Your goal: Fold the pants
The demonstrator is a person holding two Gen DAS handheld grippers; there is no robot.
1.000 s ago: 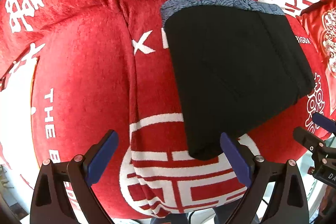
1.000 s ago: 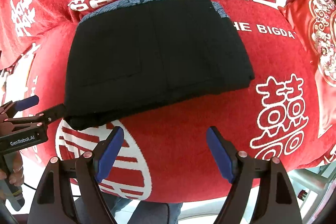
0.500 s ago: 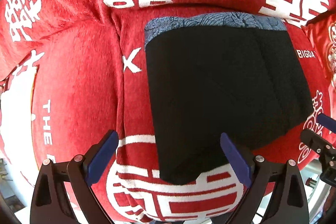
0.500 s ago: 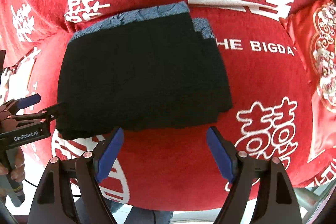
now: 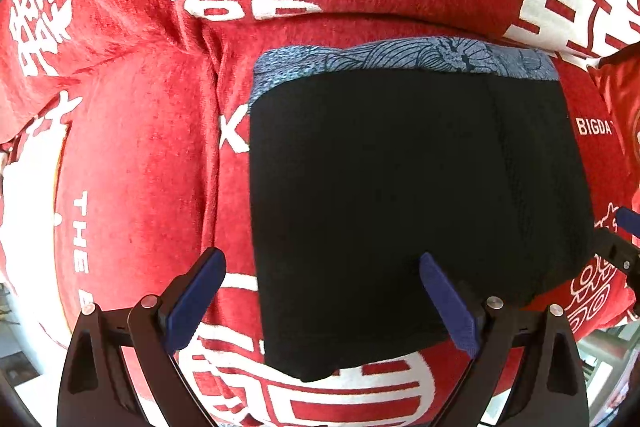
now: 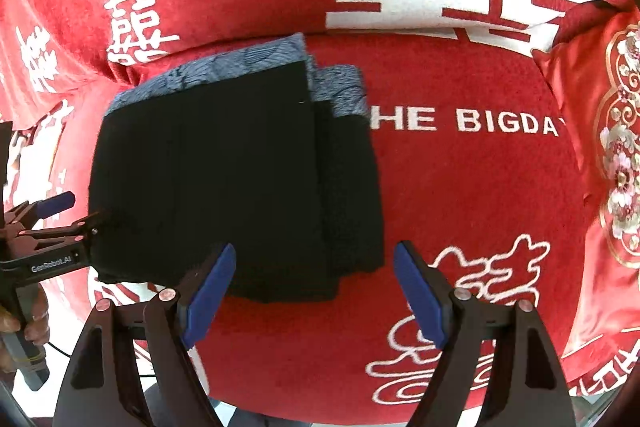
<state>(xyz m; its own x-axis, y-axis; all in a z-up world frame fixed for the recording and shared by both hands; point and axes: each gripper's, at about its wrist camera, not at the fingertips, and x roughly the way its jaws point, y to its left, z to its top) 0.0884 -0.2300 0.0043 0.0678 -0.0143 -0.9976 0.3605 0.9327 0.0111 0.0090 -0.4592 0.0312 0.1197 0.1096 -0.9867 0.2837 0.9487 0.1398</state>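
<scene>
The black pants (image 5: 400, 207) are seen folded into a flat stack on a red cover (image 5: 132, 167) printed with white letters. A blue patterned band (image 5: 400, 57) is shown along the far edge. The left tool (image 5: 322, 301) is held wide, empty, over the near edge. The right tool (image 6: 314, 293) is also held wide, empty, above the near right corner.

Red plush sofa cover (image 5: 132, 163) printed with white double-happiness characters and "THE BIGDAY" lettering. Lying flat on its seat, folded black pants (image 5: 400, 195) with a blue patterned band along the far edge. At the right end, a red embroidered cushion (image 6: 612, 163).
</scene>
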